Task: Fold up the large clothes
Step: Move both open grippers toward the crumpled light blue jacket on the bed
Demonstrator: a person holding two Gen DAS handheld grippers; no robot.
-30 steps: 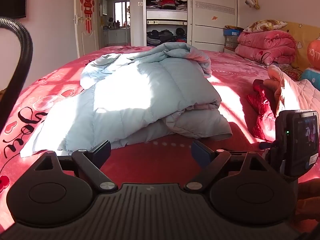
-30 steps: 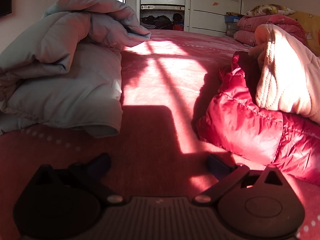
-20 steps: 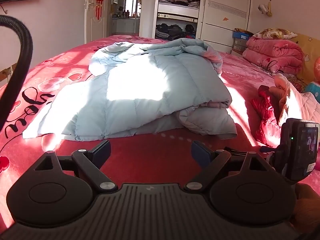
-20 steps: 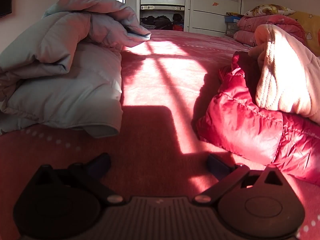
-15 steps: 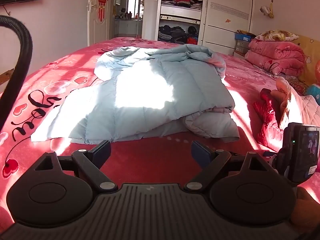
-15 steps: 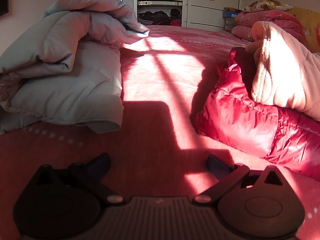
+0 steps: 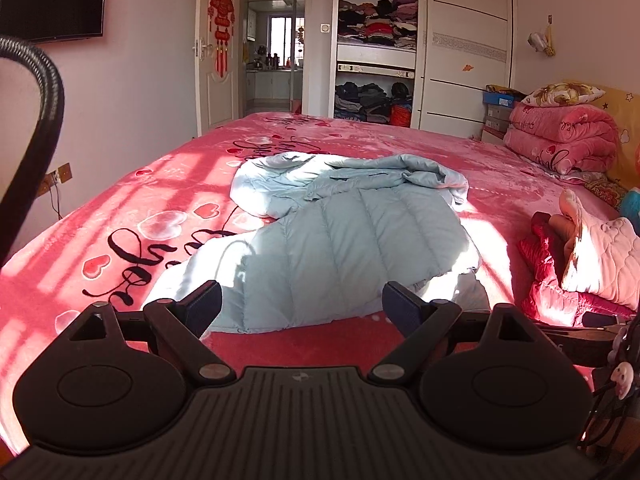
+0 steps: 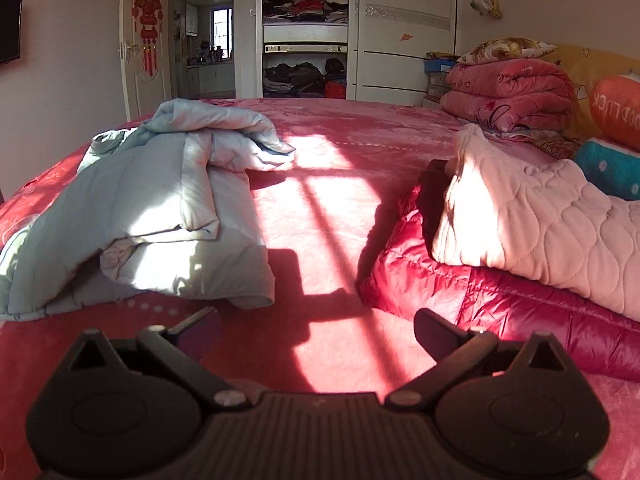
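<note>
A pale blue quilted down coat [image 7: 352, 236] lies partly folded and rumpled on the red bedspread [image 7: 132, 208]. Its near hem sits just beyond my left gripper [image 7: 302, 308], which is open and holds nothing. In the right wrist view the same coat [image 8: 152, 216] lies to the left. My right gripper [image 8: 316, 330] is open over bare bedspread [image 8: 320, 240] between the coat and a red down jacket [image 8: 480, 296]. A pink quilted garment [image 8: 540, 220] lies on top of that jacket.
Folded pink blankets [image 7: 560, 136] and pillows are stacked at the bed's far right. An open wardrobe [image 7: 376, 60] full of clothes and a doorway stand behind the bed. A black hose [image 7: 36, 120] curves at the left edge. The other gripper's body [image 7: 580, 340] shows at lower right.
Both grippers have drawn back and risen from the coat, so more of the bed and room shows. The coat lies as before. Both stay open.
</note>
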